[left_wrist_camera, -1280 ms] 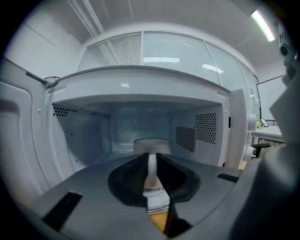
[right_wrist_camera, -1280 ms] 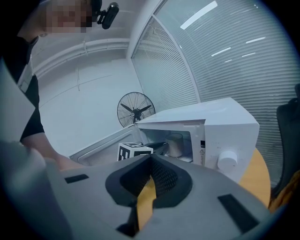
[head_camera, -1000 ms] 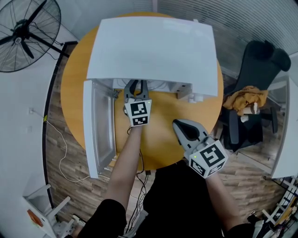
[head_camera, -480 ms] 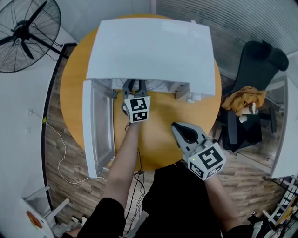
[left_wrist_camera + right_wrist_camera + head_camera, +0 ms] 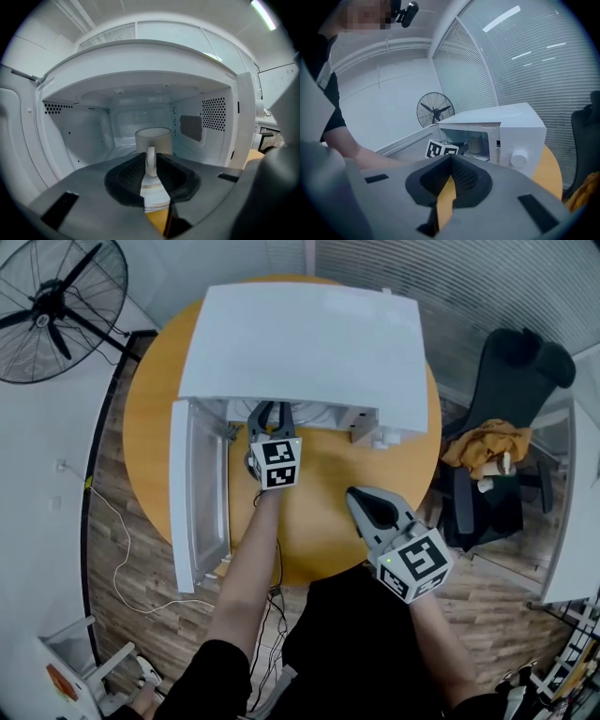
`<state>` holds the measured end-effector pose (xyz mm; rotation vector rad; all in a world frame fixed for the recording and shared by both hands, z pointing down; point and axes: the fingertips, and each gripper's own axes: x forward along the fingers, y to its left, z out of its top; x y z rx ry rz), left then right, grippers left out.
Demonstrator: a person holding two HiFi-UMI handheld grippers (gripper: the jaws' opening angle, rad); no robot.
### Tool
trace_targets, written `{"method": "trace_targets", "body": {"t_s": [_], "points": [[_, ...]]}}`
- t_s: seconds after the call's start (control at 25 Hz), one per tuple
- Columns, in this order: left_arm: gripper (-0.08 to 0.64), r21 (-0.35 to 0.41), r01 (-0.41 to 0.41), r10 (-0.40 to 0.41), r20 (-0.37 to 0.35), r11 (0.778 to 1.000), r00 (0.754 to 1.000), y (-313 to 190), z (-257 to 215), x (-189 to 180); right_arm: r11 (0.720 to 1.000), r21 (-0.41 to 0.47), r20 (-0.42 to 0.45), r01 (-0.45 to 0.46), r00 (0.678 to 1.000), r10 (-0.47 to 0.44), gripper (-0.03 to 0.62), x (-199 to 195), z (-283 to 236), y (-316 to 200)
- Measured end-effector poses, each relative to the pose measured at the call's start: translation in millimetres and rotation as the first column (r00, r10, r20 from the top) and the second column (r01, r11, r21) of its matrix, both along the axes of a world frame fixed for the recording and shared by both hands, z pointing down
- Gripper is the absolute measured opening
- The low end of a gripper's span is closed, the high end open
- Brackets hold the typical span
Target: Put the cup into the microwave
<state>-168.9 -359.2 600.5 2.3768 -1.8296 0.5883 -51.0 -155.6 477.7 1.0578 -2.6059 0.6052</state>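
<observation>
The white microwave (image 5: pixel 309 343) stands on the round wooden table (image 5: pixel 328 521) with its door (image 5: pixel 197 493) swung open to the left. A pale cup (image 5: pixel 153 138) sits inside the cavity, handle pointing out toward me. My left gripper (image 5: pixel 272 413) reaches into the opening, and in the left gripper view its jaws (image 5: pixel 151 161) are shut on the cup's handle. My right gripper (image 5: pixel 375 507) hovers over the table's near right part, shut and empty. The right gripper view shows the cup (image 5: pixel 474 143) inside the microwave (image 5: pixel 506 126).
A standing fan (image 5: pixel 56 306) is on the floor at the far left. A black chair (image 5: pixel 511 427) with a yellow cloth (image 5: pixel 492 442) stands to the right of the table. Cables (image 5: pixel 122 549) lie on the wooden floor at the left.
My left gripper has edged slightly toward the microwave opening and stays on the cup's handle. The right gripper has barely shifted.
</observation>
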Motion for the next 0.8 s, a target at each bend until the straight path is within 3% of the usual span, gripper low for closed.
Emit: {"method": "trace_targets", "body": {"t_s": [0.28,0.8], "points": [[0.051,-0.009,0.038,-0.038,0.014,0.999,0.999,27.2,-10.7,-4.5,0.999,0.033,0.002,0.023,1.0,-0.023,0.008,6.5,-15.2,7.9],[0.048,0.014,0.05,-0.05,0.026,0.999,0.998,130.7,-57.0,32.6,0.991,0.112,0.03,0.077,0.996,-0.081,0.008,40.8,-45.7,60.0]]}}
